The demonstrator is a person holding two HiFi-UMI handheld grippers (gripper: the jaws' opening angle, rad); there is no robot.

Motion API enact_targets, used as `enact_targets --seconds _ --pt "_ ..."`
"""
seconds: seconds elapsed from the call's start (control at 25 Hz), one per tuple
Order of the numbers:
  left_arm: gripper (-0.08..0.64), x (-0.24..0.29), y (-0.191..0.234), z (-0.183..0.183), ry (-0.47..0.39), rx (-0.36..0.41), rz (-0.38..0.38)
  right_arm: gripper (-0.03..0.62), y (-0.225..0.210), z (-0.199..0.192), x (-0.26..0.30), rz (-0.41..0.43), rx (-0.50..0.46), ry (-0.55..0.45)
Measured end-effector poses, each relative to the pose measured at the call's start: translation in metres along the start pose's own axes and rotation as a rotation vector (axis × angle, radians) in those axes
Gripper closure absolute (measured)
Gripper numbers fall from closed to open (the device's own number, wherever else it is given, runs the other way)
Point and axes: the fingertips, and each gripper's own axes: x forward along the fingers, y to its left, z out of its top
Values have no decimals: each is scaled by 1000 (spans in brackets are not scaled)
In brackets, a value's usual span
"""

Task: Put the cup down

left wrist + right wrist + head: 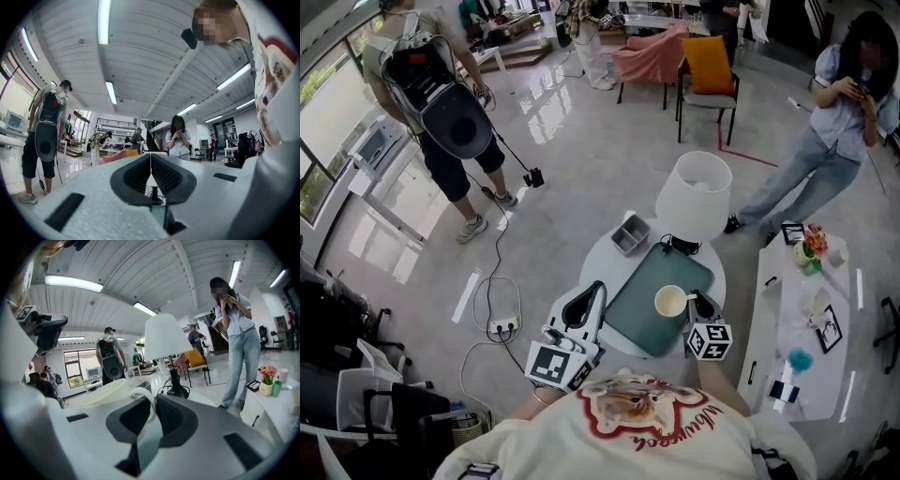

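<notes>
A cream cup [669,301] sits over the green tray [642,309] on the small round white table [605,251]; I cannot tell whether it touches the tray. My right gripper [696,303] comes at it from the right and is shut on its handle. In the right gripper view the handle [149,409] is pinched between the dark pads, with the cup's rim [104,392] to the left of the right gripper [152,404]. My left gripper [598,289] hovers at the table's left edge. Its jaws meet with nothing between them, as the left gripper view [151,159] shows.
A white table lamp [695,195] stands at the table's far side, its cable beside the tray. A small grey box [630,233] lies at the far left of the table. A long white side table [802,319] with flowers stands to the right. People stand around the room.
</notes>
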Motion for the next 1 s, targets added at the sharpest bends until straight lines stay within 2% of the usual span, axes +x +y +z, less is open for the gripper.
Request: enact_targets --seconds 1.0 --pt "543 -6 13 1 14 7 43 543 -4 -40 28 20 -83 122"
